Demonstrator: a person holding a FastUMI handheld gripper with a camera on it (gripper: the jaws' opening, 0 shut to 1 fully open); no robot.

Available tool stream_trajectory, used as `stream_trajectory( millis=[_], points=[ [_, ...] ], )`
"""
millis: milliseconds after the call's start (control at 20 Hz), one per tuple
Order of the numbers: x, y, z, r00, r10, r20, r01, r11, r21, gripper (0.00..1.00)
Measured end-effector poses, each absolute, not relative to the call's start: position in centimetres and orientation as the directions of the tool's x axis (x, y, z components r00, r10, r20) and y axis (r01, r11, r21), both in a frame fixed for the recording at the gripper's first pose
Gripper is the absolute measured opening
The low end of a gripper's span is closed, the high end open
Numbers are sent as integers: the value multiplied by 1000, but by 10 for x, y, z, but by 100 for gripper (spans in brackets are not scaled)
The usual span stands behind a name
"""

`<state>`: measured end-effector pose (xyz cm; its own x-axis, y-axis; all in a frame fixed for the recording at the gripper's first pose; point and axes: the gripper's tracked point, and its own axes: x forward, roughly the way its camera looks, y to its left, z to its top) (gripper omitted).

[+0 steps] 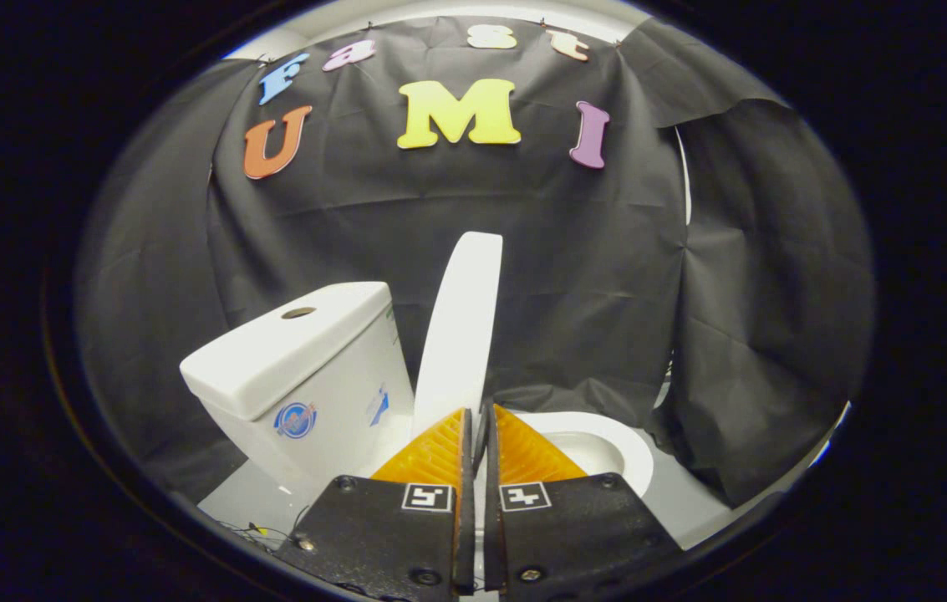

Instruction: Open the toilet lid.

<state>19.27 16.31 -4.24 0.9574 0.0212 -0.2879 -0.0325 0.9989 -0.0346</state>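
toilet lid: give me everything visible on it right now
The toilet lid is a plain white, smooth, glossy slab with a rounded top end, looking like plastic. It is raised, standing nearly upright and seen edge-on, rising beside the cistern and leaning slightly away from it, above the open bowl. Its lower edge sits between the gripper fingers, which are closed together on it; the hinge is hidden behind them.

One toilet (607,447), one raised lid (460,334), one cistern (306,376) bearing two stickers (296,419); one gripper (477,418), two fingers (431,456) nearly together.
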Motion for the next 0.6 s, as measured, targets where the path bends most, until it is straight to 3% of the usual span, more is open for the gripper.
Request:
stream_trajectory(
  millis=[600],
  points=[
    [193, 206, -38, 959, 45, -280, -87, 987, -137, 9]
  ],
)
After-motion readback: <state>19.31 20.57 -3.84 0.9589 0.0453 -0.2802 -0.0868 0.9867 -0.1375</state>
